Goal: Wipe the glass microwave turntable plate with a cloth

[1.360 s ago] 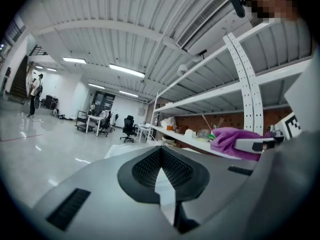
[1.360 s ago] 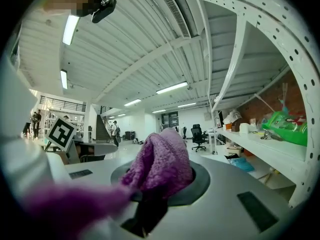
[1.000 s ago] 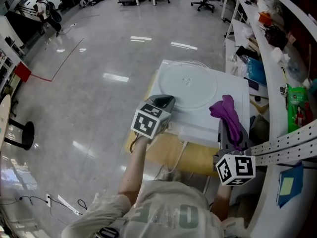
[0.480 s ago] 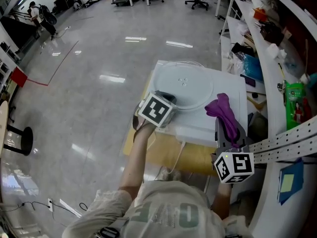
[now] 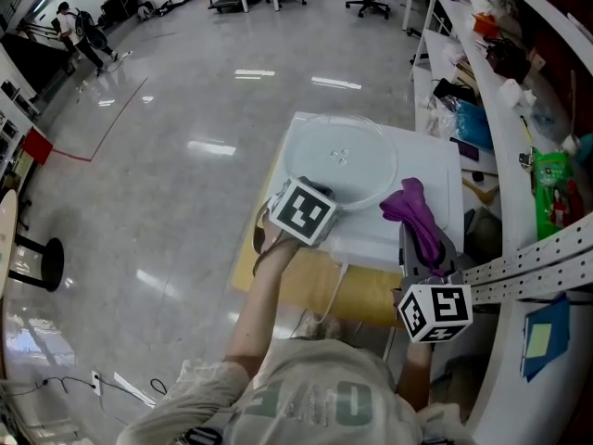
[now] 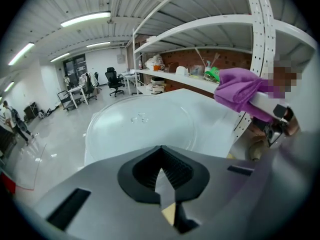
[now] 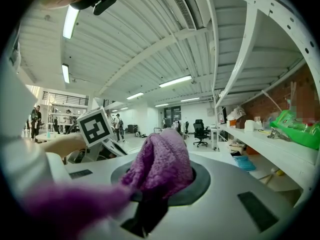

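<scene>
Left gripper (image 6: 161,184) — jaws pressed together — at round clear glass plate's (image 5: 341,160) near-left rim. Right gripper (image 5: 424,248) pinches purple fuzzy cloth (image 5: 415,213) near white tabletop's (image 5: 443,170) right edge.

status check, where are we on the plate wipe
Left gripper shut on glass plate, near rim. Right gripper shut on purple cloth, beside plate, not yet wiping. Plate top bare.

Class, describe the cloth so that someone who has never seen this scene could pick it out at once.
Find the white surface that bears the round glass plate. Just right of that plate, the right gripper holds the cloth. It is the only purple, fuzzy thing there.
</scene>
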`<state>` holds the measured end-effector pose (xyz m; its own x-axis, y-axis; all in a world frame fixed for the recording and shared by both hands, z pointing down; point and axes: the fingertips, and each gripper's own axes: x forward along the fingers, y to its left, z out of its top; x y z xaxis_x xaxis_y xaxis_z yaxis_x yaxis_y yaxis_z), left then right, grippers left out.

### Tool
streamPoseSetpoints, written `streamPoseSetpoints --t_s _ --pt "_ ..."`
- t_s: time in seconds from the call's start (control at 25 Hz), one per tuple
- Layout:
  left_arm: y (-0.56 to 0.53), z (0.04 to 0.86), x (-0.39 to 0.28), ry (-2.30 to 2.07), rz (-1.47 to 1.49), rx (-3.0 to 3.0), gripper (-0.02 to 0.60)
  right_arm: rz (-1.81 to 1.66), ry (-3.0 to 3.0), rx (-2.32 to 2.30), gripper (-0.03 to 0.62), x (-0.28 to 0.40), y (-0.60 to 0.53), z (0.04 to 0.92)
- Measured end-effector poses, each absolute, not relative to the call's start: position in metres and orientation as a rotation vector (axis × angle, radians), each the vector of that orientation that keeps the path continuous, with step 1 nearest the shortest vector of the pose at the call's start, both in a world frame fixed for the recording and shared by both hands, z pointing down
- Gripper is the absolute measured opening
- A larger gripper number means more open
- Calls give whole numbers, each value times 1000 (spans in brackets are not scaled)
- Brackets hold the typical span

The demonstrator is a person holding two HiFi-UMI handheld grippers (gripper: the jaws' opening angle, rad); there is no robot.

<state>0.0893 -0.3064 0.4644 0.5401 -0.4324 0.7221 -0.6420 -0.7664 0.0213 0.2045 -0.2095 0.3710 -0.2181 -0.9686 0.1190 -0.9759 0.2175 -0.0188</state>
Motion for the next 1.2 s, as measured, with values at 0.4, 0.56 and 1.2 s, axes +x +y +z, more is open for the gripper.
streamPoseSetpoints --t_s 0.4,0.56,1.2 --pt "-264 464 103 -777 1007 2569 2 151 -2430 1858 51 189 -207 374" --pt "-263 463 104 -807 904 2603 2 157 -2437 1841 51 187 -208 376" --pt "-320 447 -26 -1211 601 2610 2 182 -2458 1796 51 176 -224 381"
